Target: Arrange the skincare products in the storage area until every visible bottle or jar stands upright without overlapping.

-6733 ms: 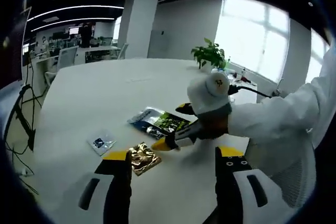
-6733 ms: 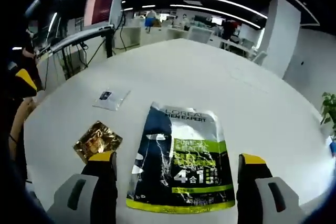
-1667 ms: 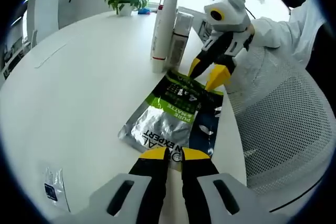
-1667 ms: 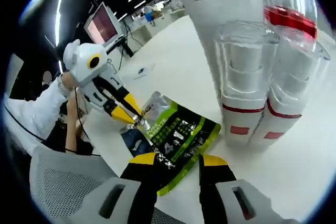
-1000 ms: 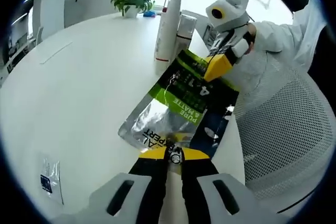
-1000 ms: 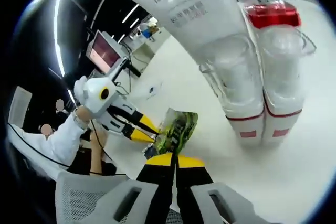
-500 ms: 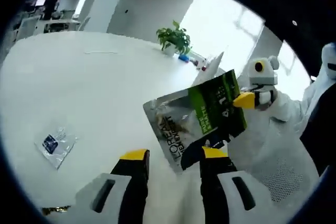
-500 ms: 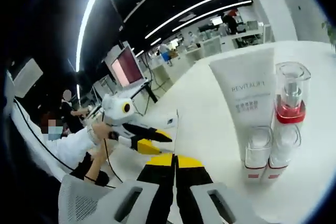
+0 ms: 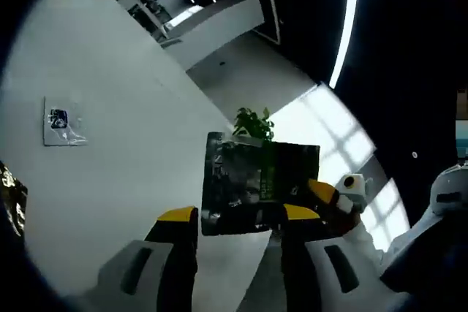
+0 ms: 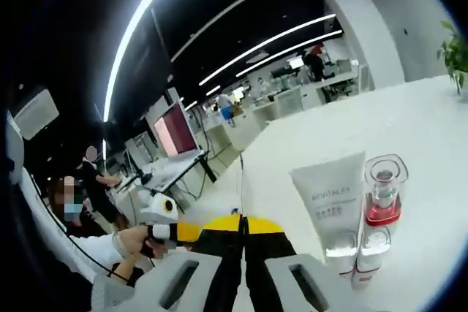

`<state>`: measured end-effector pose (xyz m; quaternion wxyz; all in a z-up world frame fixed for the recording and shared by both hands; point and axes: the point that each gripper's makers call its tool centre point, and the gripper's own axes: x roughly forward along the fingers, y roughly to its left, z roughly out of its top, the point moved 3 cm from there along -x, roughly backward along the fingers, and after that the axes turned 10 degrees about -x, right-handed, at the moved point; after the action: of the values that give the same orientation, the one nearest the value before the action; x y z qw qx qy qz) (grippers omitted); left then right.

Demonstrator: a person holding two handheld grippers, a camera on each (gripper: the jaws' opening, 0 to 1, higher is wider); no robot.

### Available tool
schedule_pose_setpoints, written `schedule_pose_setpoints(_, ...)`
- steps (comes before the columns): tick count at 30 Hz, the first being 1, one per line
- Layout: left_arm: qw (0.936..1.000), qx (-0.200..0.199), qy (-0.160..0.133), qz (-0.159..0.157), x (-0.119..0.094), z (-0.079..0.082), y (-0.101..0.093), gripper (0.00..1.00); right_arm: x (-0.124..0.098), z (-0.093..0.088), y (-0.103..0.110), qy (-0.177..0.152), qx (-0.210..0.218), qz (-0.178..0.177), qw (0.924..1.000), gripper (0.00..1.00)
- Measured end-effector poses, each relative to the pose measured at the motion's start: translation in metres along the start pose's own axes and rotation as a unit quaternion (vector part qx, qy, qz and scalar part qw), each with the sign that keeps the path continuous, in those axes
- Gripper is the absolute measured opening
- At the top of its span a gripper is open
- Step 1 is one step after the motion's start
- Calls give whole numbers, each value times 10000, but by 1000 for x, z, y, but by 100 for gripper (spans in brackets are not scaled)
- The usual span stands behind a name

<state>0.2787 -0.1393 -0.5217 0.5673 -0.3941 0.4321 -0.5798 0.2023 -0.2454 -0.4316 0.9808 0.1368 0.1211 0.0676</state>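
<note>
A dark and green skincare pouch (image 9: 259, 180) hangs in the air above the white table (image 9: 110, 180). My right gripper (image 9: 320, 191) is shut on its right edge. In the right gripper view the pouch (image 10: 241, 180) shows edge-on as a thin line rising from my shut right gripper (image 10: 241, 223). My left gripper (image 9: 240, 215) is open, its jaws either side of the pouch's lower edge and not pinching it; it also shows as the left gripper (image 10: 194, 231). A white tube (image 10: 329, 195), a red-collared pump bottle (image 10: 384, 188) and two small clear jars (image 10: 341, 250) stand upright together.
A small clear sachet (image 9: 62, 122) and a gold sachet (image 9: 10, 196) lie flat on the table at the left. A potted plant (image 9: 253, 122) stands at the far edge. A person's sleeve (image 9: 365, 242) is at the right. Office desks and a monitor (image 10: 175, 133) lie beyond.
The left gripper, shut on the pouch a second ago, has opened. The right gripper shut on the pouch and lifted it off the table. Both views have tilted upward.
</note>
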Motion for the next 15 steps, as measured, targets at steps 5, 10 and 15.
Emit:
schedule_pose_setpoints(5, 9957, -616, -215, -654, 11, -5, -21, 41, 4, 23, 13, -338, -2, 178, 9993, 0)
schedule_pose_setpoints(10, 9941, -736, -104, -795, 21, -14, -29, 41, 4, 40, 26, -672, 134, 371, 9970, 0)
schedule_pose_setpoints(15, 9733, -1140, -691, -1870, 19, 4, -66, 41, 2, 42, 30, -775, 340, 415, 9955, 0)
